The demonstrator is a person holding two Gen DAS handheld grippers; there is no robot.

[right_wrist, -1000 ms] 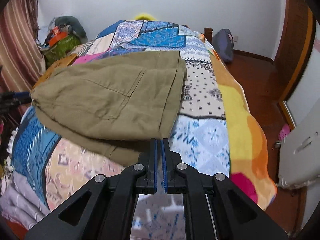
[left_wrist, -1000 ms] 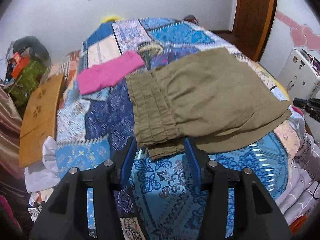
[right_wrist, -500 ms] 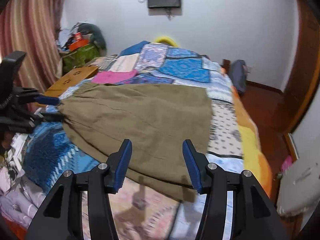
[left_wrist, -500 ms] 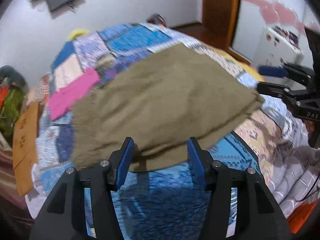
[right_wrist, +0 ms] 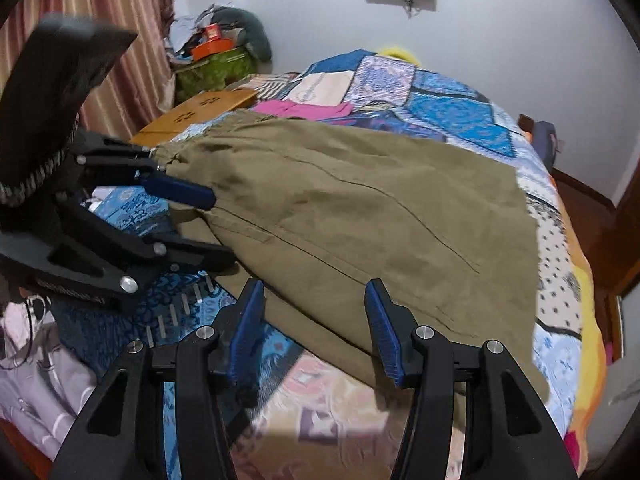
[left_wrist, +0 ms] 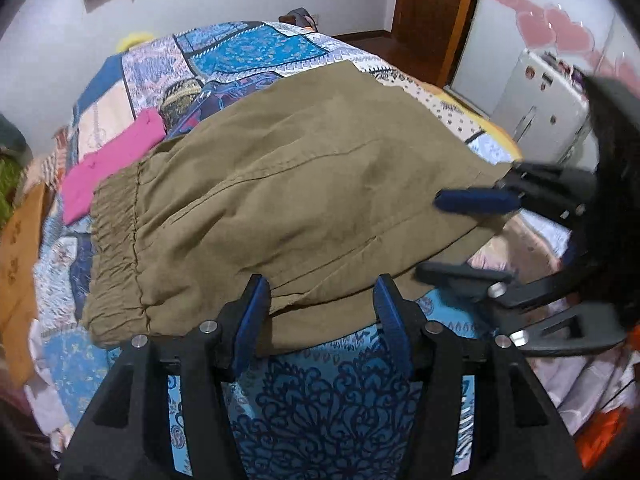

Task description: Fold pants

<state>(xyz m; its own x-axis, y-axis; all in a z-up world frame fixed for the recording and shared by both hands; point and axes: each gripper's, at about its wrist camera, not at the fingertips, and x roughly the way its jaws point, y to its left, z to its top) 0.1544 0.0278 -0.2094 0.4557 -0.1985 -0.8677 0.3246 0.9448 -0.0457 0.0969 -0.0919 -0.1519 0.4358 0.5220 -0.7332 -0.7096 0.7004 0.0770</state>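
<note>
Olive-brown pants lie folded on a patchwork bedspread, elastic waistband at the left. My left gripper is open, its blue pads just over the near edge of the pants, holding nothing. My right gripper is open and empty over the near edge of the pants further right. The right gripper also shows at the right in the left wrist view, and the left gripper at the left in the right wrist view, both open beside the cloth.
A pink garment lies on the bed behind the waistband. A wooden board leans at the bed's left side. A white appliance and a wooden door stand right. Bedding hangs off the near edge.
The right gripper was shut a second ago and is now open. Both grippers have come closer together at the near edge of the pants, each now in the other's view.
</note>
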